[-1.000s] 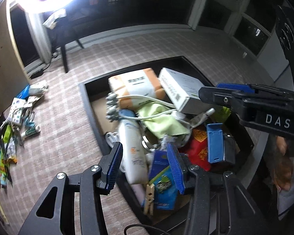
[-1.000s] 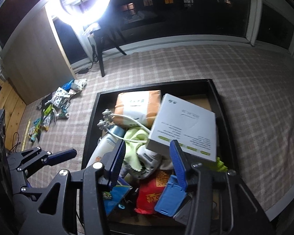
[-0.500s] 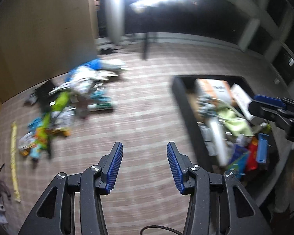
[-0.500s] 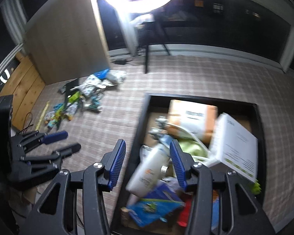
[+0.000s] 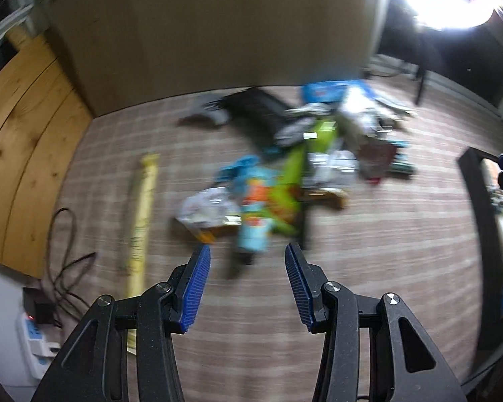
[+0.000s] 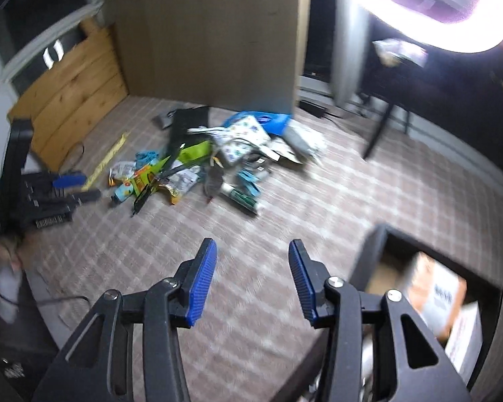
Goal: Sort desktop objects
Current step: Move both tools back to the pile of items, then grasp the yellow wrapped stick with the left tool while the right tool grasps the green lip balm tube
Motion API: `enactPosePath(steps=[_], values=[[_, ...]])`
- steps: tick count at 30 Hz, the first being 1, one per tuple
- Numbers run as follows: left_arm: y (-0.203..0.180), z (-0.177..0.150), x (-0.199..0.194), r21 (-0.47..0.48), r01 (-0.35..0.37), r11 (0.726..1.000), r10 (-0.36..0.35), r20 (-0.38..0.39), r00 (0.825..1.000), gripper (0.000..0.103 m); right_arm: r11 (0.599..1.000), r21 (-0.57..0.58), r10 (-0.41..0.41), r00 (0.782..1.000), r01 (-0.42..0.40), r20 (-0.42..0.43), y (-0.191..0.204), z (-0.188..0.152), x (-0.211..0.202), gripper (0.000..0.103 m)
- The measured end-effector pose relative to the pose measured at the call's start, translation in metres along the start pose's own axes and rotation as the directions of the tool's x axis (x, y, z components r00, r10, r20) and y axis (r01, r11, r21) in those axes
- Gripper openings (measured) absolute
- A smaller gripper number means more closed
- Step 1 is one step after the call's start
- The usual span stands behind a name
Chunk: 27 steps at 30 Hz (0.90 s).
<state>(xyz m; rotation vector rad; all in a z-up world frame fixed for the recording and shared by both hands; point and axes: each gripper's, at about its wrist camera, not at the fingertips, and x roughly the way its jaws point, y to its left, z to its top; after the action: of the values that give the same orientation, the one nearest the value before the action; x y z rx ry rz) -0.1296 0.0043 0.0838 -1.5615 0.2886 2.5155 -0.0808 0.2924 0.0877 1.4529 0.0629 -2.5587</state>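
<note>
Both views are motion-blurred; the left gripper (image 5: 246,281) hangs over the checked cloth (image 5: 369,251) with its blue pads spread and nothing between them, its tips just short of the pile (image 5: 295,174) of packets and pouches lying near the cloth's far edge by the brown board (image 5: 218,26); a yellow strip (image 5: 141,214) lies apart toward the cloth's left edge. The right gripper (image 6: 251,278) has just been closing a little, its jaws empty and parted over bare cloth; the black tray (image 6: 369,248), holding boxes, sits at the right.
</note>
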Motion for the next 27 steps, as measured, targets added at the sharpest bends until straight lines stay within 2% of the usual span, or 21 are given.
enactPosePath(steps=[5,11,21,27], values=[[0.045,0.002,0.024,-0.028,-0.021,0.999,0.020,-0.020,1.000,0.044,0.995,-0.096,0.006,0.997,-0.013,-0.071,0.018,0.023,0.046,0.034],[0.077,0.008,0.044,-0.059,-0.033,0.998,0.031,-0.029,0.999,0.042,0.986,-0.161,0.014,0.990,-0.036,-0.140,0.023,0.040,0.090,0.031],[0.096,0.008,0.073,-0.072,-0.038,0.997,0.032,-0.080,0.996,0.041,0.975,-0.210,0.023,0.981,-0.065,-0.193,0.022,0.052,0.129,0.031],[0.099,0.009,0.088,-0.074,-0.031,0.997,0.022,-0.108,0.994,0.035,0.971,-0.228,0.025,0.976,-0.075,-0.215,0.023,0.057,0.147,0.031]])
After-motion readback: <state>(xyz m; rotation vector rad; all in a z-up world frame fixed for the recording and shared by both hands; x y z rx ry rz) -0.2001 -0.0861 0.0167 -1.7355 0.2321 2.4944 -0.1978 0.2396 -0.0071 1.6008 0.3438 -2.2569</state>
